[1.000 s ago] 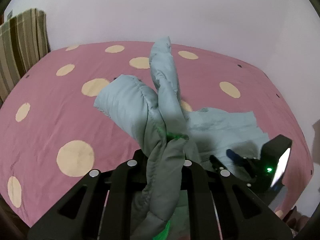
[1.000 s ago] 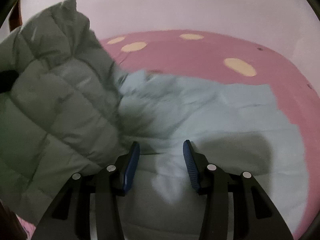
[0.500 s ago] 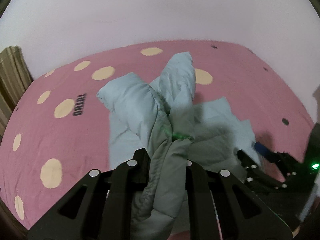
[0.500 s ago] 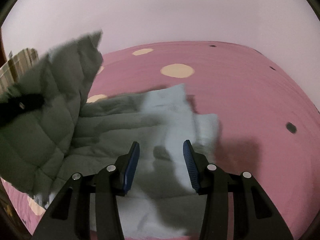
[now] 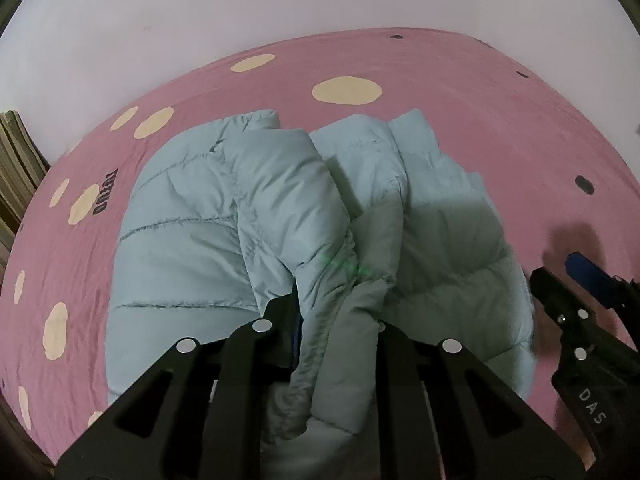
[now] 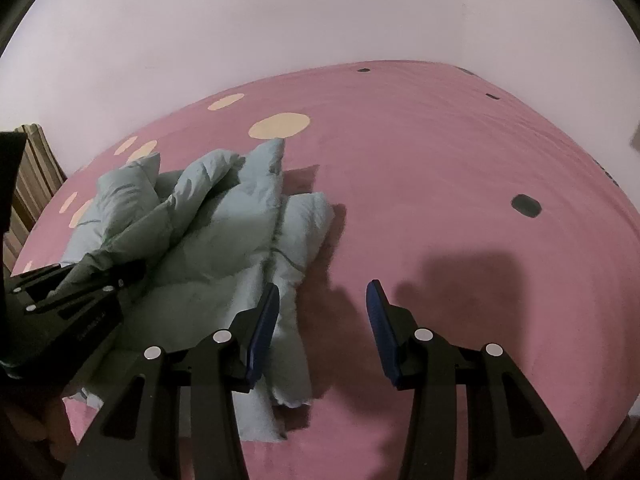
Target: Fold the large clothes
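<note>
A pale blue quilted jacket (image 5: 192,248) lies bunched in thick folds on the pink spotted bed sheet (image 5: 480,100). My left gripper (image 5: 334,312) is shut on a fold of the jacket's edge, which runs back between its black fingers and hangs slack toward the camera. In the right wrist view the same jacket (image 6: 224,216) sits at left with the left gripper (image 6: 120,276) on its near side. My right gripper (image 6: 324,286) is open with nothing between its blue pads, over bare sheet just past the jacket's right edge. It also shows in the left wrist view as the right gripper (image 5: 560,270).
The pink sheet (image 6: 440,168) stretches wide to the right and back, up to a plain pale wall (image 6: 320,20). A brown striped cloth (image 5: 16,168) stands at the bed's left edge. Small dark spots (image 6: 526,205) mark the sheet.
My left gripper came down with the lifted fold, which now lies over the rest of the jacket. My right gripper slid right, off the jacket and over bare sheet.
</note>
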Demonstrator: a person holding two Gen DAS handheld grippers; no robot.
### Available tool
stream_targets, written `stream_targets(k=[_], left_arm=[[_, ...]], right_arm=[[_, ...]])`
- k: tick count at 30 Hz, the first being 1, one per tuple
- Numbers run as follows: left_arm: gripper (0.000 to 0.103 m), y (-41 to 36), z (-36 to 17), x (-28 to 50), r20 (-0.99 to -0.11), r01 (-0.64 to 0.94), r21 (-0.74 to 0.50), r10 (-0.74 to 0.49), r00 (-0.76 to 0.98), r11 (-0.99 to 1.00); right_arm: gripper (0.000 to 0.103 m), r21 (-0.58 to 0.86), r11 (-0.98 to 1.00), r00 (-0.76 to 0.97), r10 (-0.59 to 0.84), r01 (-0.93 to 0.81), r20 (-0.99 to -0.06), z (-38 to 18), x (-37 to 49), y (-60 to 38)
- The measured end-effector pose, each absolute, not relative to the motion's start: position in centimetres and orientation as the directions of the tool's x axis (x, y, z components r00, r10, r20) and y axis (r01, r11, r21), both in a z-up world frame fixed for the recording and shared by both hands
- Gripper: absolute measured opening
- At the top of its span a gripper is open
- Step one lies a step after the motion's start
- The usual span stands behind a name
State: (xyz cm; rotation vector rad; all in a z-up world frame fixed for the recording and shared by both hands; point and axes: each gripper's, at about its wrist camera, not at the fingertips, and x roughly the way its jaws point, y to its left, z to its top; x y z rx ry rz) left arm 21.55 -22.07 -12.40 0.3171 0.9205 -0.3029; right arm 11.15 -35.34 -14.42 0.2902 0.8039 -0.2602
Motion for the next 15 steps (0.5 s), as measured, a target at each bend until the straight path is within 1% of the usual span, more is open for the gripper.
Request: stream_targets(k=[3,4,5,6,8,10,11,12,13,15], left_arm=[[0.019,-22.0,-11.6,21.1,-0.809,0.396,0.116,-0.145,0.57,0.911],[0.025,-21.8,-11.0,20.8,-0.805,0.399,0.104,-0.158,0.572,0.911],[0.036,-21.5,-10.3,20.4,-0.8,0.406,0.078,-0.186,0.57,0.911],[0.041,-21.3,-9.6,19.8,-0.793,0.411,0.056,-0.209,0.572,0.91],[0.055,-20.2,-7.9,18.8,-0.764,0.414,0.037,-0.241,0.598,0.91],[0.062,-19.0,-6.4,18.0,-0.74,0.413,0.026,-0.26,0.62,0.91],[0.065,-18.4,-5.9,17.7,-0.732,0.41,0.017,-0.268,0.626,0.912],[0.067,-17.2,-5.1,17.4,-0.719,0.399,-0.001,-0.278,0.637,0.917],[0.071,-16.3,-4.7,17.3,-0.71,0.391,-0.014,-0.284,0.644,0.92],[0.075,-13.6,-4.0,17.4,-0.691,0.354,-0.025,-0.273,0.67,0.935]], right_arm=[[0.046,0.154,0.926,0.666,-0.126,0.345,-0.735,-14.2,10.9,-35.7],[0.046,0.153,0.925,0.667,-0.129,0.347,-0.734,-14.1,10.8,-35.7],[0.046,0.152,0.926,0.668,-0.13,0.347,-0.733,-13.9,10.9,-35.6],[0.046,0.151,0.926,0.669,-0.13,0.345,-0.732,-13.8,11.1,-35.6],[0.046,0.143,0.93,0.672,-0.132,0.338,-0.728,-13.3,11.3,-35.1],[0.048,0.135,0.935,0.676,-0.132,0.327,-0.725,-12.9,11.3,-34.7],[0.051,0.133,0.937,0.678,-0.13,0.322,-0.723,-12.6,11.4,-34.4],[0.052,0.131,0.939,0.68,-0.129,0.318,-0.721,-12.4,11.4,-34.1],[0.052,0.127,0.942,0.684,-0.127,0.309,-0.719,-12.1,11.6,-33.6],[0.052,0.12,0.949,0.688,-0.121,0.292,-0.716,-11.6,12.1,-32.7]])
